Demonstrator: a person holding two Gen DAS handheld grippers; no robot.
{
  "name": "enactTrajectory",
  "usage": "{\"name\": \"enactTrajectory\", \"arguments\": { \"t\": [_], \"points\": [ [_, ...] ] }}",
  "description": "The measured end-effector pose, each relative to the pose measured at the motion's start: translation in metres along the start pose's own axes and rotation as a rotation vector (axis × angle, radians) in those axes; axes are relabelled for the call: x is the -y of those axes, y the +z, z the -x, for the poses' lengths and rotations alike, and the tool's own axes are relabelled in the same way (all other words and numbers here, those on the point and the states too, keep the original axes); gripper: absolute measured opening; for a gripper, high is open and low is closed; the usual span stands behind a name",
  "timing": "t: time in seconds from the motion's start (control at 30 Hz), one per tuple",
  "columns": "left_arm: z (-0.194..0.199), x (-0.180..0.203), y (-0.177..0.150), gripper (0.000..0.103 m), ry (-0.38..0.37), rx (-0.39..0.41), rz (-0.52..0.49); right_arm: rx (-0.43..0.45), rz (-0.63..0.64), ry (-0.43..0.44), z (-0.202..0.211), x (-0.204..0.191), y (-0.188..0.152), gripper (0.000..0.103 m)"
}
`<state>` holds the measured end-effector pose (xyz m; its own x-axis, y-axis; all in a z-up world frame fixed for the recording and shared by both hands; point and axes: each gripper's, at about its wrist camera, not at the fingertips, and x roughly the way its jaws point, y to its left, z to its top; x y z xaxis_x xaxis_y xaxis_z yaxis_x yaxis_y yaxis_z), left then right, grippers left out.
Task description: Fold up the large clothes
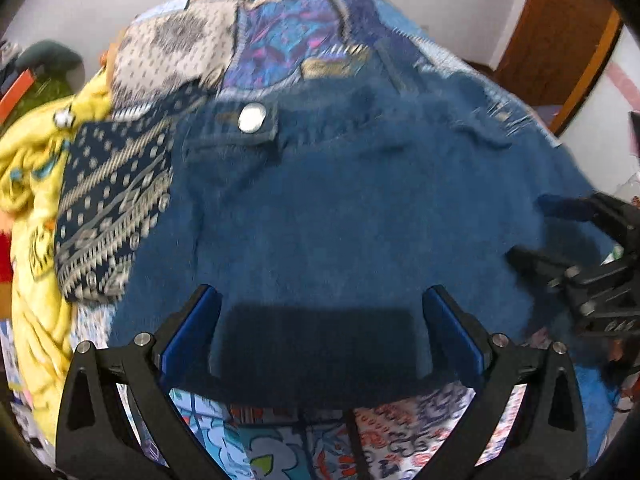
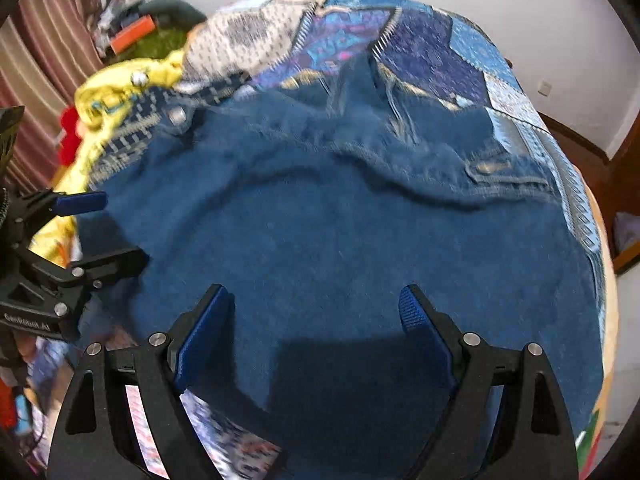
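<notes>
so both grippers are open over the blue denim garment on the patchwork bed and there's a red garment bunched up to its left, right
Not quite: the bunched garment beside the blue denim garment is yellow, not red, as the left wrist view shows. The rest holds: the left gripper and right gripper are both open above the denim on the patchwork bed.

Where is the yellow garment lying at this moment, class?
In both wrist views, the yellow garment lies bunched at the left edge of the patchwork bedspread, beside the blue denim jacket.

Blue denim jeans (image 1: 340, 208), multicoloured patchwork bedspread (image 1: 280, 36), yellow garment (image 1: 28, 184), navy-and-cream patterned cloth (image 1: 112, 208)
</notes>
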<state>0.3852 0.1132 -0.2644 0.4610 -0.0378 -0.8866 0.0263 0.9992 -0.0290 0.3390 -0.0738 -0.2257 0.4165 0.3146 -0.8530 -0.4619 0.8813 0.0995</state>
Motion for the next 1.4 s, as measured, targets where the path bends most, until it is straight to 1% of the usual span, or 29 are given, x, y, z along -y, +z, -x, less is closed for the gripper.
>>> {"name": "enactTrajectory", "arguments": {
  "t": [0.17, 0.23, 0.33, 0.4, 0.43, 0.5, 0.53, 0.57, 0.67, 0.77, 0.87, 0.93, 0.97, 1.0, 1.07, 1.1, 1.13, 1.2, 1.27, 1.33, 1.37, 1.4],
  "points": [
    [0.011, -0.018, -0.017, 0.103, 0.032, 0.034, 0.036, 0.007, -0.052, -0.018, 0.017, 0.028, -0.013, 0.085],
    [0.016, -0.025, -0.023, 0.103, 0.041, 0.039, 0.053, 0.005, -0.078, -0.057, 0.025, 0.045, -0.020, 0.085],
    [0.021, -0.040, -0.032, 0.103, 0.076, 0.037, 0.086, 0.005, -0.112, -0.096, 0.033, 0.064, -0.031, 0.085],
    [0.025, -0.052, -0.040, 0.103, 0.062, 0.035, 0.135, 0.021, -0.151, -0.105, 0.044, 0.078, -0.042, 0.085],
    [0.027, -0.060, -0.046, 0.103, 0.059, 0.033, 0.179, 0.032, -0.172, -0.102, 0.051, 0.083, -0.047, 0.085],
    [0.029, -0.068, -0.055, 0.103, 0.069, 0.033, 0.225, 0.071, -0.229, -0.038, 0.067, 0.093, -0.059, 0.085],
    [0.030, -0.075, -0.062, 0.103, 0.084, 0.031, 0.253, 0.091, -0.261, -0.020, 0.074, 0.096, -0.065, 0.085],
    [0.030, -0.079, -0.066, 0.103, 0.092, 0.028, 0.274, 0.102, -0.283, -0.029, 0.079, 0.098, -0.069, 0.085],
    [0.028, -0.097, -0.082, 0.103, 0.101, -0.001, 0.373, 0.103, -0.342, -0.109, 0.088, 0.106, -0.082, 0.085],
    [0.032, -0.113, -0.100, 0.103, 0.092, -0.023, 0.458, 0.076, -0.399, -0.102, 0.087, 0.120, -0.094, 0.085],
    [0.044, -0.115, -0.106, 0.103, 0.072, -0.006, 0.468, 0.054, -0.433, -0.134, 0.089, 0.132, -0.102, 0.085],
    [0.052, -0.114, -0.107, 0.103, 0.032, 0.010, 0.477, 0.058, -0.443, -0.149, 0.094, 0.135, -0.103, 0.085],
    [0.058, -0.112, -0.105, 0.103, -0.013, 0.022, 0.484, 0.066, -0.444, -0.154, 0.098, 0.135, -0.102, 0.085],
    [0.060, -0.110, -0.104, 0.103, -0.037, 0.029, 0.488, 0.077, -0.443, -0.154, 0.102, 0.134, -0.099, 0.085],
    [0.065, -0.105, -0.099, 0.103, -0.109, 0.055, 0.509, 0.103, -0.429, -0.155, 0.109, 0.129, -0.093, 0.085],
    [0.066, -0.103, -0.096, 0.103, -0.138, 0.064, 0.522, 0.119, -0.415, -0.157, 0.112, 0.125, -0.087, 0.085],
    [0.066, -0.101, -0.094, 0.103, -0.186, 0.071, 0.547, 0.133, -0.400, -0.158, 0.115, 0.120, -0.083, 0.085],
    [0.061, -0.096, -0.088, 0.103, -0.256, 0.073, 0.581, 0.165, -0.356, -0.157, 0.118, 0.107, -0.070, 0.085],
    [0.050, -0.094, -0.085, 0.103, -0.334, 0.056, 0.629, 0.185, -0.312, -0.142, 0.117, 0.093, -0.059, 0.085],
    [0.037, -0.092, -0.086, 0.103, -0.399, 0.035, 0.677, 0.188, -0.275, -0.123, 0.111, 0.081, -0.050, 0.085],
    [0.027, -0.092, -0.087, 0.103, -0.448, 0.022, 0.716, 0.184, -0.257, -0.114, 0.106, 0.075, -0.045, 0.085],
    [0.021, -0.093, -0.087, 0.103, -0.474, 0.016, 0.738, 0.177, -0.240, -0.108, 0.099, 0.070, -0.042, 0.085]
  ]
}}
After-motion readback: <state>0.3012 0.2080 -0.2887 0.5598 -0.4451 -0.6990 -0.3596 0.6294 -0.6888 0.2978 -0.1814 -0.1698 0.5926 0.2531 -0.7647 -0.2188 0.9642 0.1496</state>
